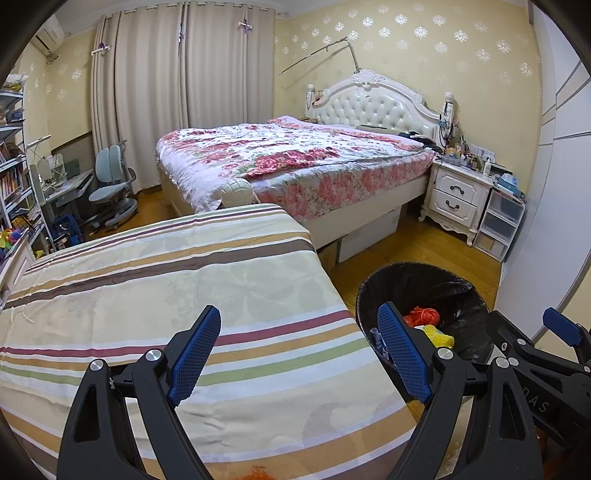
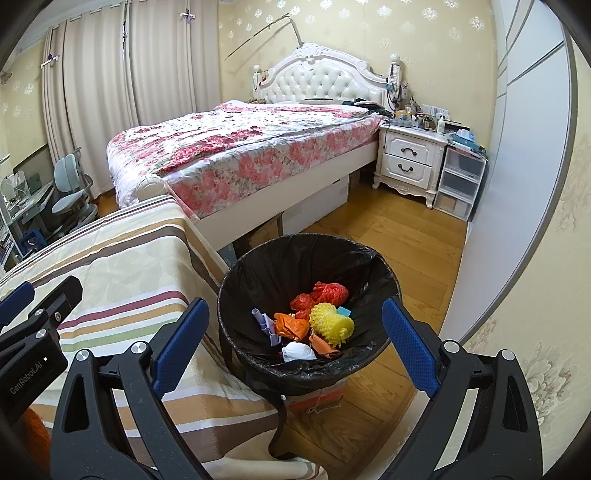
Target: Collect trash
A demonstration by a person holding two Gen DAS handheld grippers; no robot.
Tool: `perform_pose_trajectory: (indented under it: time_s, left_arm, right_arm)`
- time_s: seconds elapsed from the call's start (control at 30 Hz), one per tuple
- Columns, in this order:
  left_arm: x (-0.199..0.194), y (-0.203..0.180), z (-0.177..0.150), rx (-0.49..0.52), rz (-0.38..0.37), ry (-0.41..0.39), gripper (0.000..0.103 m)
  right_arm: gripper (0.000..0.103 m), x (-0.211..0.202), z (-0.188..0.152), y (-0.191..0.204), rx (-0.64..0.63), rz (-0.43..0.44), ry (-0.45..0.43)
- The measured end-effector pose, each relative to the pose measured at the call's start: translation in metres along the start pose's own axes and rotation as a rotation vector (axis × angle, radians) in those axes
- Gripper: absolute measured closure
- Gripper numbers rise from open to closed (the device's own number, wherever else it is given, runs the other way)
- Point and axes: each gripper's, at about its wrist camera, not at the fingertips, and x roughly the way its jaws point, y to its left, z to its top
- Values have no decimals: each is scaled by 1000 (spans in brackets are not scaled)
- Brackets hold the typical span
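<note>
Your bin [image 2: 310,369]: round, black liner, upright on the wood floor just beside the striped-cloth surface [image 2: 140,273]. Trash sits at its bottom: yellow foam net [image 2: 330,325], orange-red mesh [image 2: 330,291], orange wrapper [image 2: 291,326], white wad [image 2: 298,351], lilac scrap [image 2: 264,321].

This is a lived-in bedroom in a home. A double bed [image 1: 295,162] with a floral quilt and a white tufted headboard [image 1: 373,101] stands against patterned yellow wallpaper, beside a white nightstand [image 1: 456,195] with 2 drawers, its top crowded with small bottles. Long beige curtains [image 1: 166,85] cover the window wall, with an air conditioner [image 1: 48,35] mounted high in the corner. A child's study desk [image 1: 66,184], a blue-grey ergonomic chair [image 1: 110,181] and a packed bookshelf [image 1: 13,166] fill the left side. The floor [image 2: 388,229] is wood, and clear plastic storage drawers [image 1: 498,225] stand by a sliding wardrobe door.
</note>
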Motion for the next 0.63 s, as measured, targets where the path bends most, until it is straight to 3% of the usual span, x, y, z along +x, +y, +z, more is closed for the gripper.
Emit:
perform_pose_trajectory:
  time_s: [0.27, 0.63]
  left_arm:
    - [-2, 1, 1, 4, -5, -12, 19]
    - [12, 20, 3, -11, 23, 36, 18]
  right_arm:
    - [11, 1, -12, 7, -5, 6, 7]
    - [11, 3, -12, 18, -14, 23, 24]
